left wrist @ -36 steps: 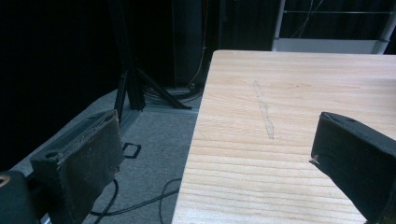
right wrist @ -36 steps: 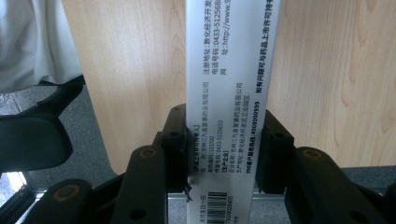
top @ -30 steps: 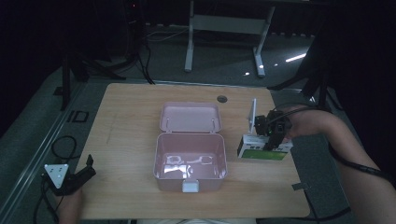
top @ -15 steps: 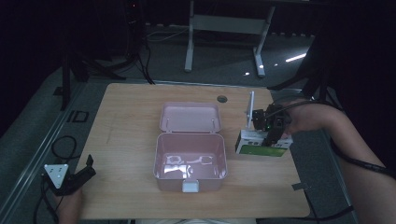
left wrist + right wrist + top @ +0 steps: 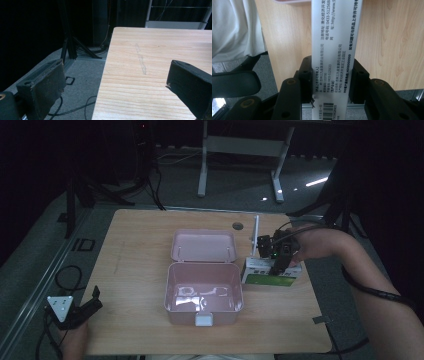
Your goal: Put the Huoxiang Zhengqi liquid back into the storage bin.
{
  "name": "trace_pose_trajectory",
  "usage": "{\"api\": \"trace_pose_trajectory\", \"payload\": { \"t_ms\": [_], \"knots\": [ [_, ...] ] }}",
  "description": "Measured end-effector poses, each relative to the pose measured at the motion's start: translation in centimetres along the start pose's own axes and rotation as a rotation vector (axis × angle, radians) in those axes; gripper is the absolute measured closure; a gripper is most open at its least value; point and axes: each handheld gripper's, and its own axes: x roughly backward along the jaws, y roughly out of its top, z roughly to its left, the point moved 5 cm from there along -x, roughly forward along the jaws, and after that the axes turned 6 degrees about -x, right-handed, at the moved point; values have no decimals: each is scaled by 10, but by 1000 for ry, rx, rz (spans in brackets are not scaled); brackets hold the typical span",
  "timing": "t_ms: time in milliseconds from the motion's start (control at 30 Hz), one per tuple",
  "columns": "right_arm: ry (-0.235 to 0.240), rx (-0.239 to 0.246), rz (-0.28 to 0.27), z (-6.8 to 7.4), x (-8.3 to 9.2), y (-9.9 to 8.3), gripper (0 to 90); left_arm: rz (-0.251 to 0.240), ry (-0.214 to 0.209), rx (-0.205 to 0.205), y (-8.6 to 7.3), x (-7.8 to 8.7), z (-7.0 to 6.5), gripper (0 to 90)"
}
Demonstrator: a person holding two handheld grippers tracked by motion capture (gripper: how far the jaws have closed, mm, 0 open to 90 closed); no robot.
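An open pink box (image 5: 203,292) with its lid (image 5: 203,245) laid back stands in the middle of the wooden table (image 5: 135,250). Just right of it, my right gripper (image 5: 278,265) is shut on a white and green medicine carton (image 5: 270,274), held a little above the table. In the right gripper view the carton (image 5: 334,50) runs up between the two black jaws, its printed white side facing the camera. My left gripper (image 5: 82,310) hangs off the table's near left corner, open; its fingers (image 5: 42,87) stand wide apart with nothing between them.
A round cable hole (image 5: 237,226) lies near the table's far edge. The table's left edge (image 5: 106,75) drops to a grey floor with cables (image 5: 75,107). A metal frame (image 5: 240,150) stands behind the table. The person's white clothing (image 5: 234,27) is at the near edge.
My right gripper has carried the carton leftward, closer to the pink box. The left gripper has stayed where it was.
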Motion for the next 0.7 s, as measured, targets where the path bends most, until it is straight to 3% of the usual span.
{"api": "trace_pose_trajectory", "payload": {
  "t_ms": [333,700],
  "knots": [
    [13,15,10,6,2,30,618,1,0,3,0,0,0,24],
    [25,77,-11,21,0,71,619,1,-4,4,0,0,0,24]
  ]
}}
